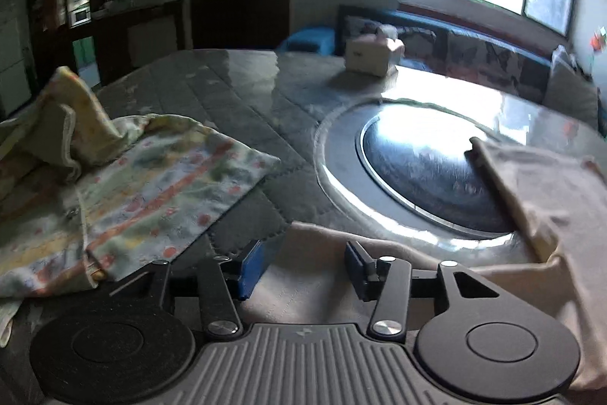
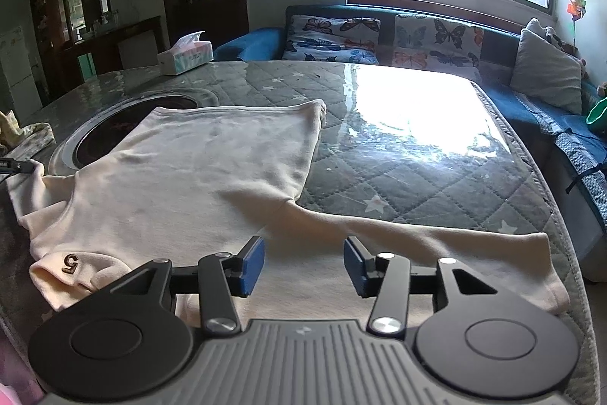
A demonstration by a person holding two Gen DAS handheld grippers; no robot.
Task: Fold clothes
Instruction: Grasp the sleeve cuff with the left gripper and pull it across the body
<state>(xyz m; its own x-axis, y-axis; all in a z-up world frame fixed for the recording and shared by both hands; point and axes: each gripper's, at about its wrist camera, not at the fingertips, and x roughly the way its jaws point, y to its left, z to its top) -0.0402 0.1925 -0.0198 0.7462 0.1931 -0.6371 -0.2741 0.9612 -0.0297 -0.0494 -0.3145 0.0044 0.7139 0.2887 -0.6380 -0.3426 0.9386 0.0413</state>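
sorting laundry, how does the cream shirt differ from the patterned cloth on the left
The cream shirt is plain; the patterned cloth has red, green and yellow blotches. The shirt lies spread fairly flat, partly over the round inset; the cloth is bunched up at one end. Both rest on the quilted table.

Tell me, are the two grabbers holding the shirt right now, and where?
Neither holds anything. The left gripper and right gripper are both open over the cream shirt, their blue pads not pinching the cloth.
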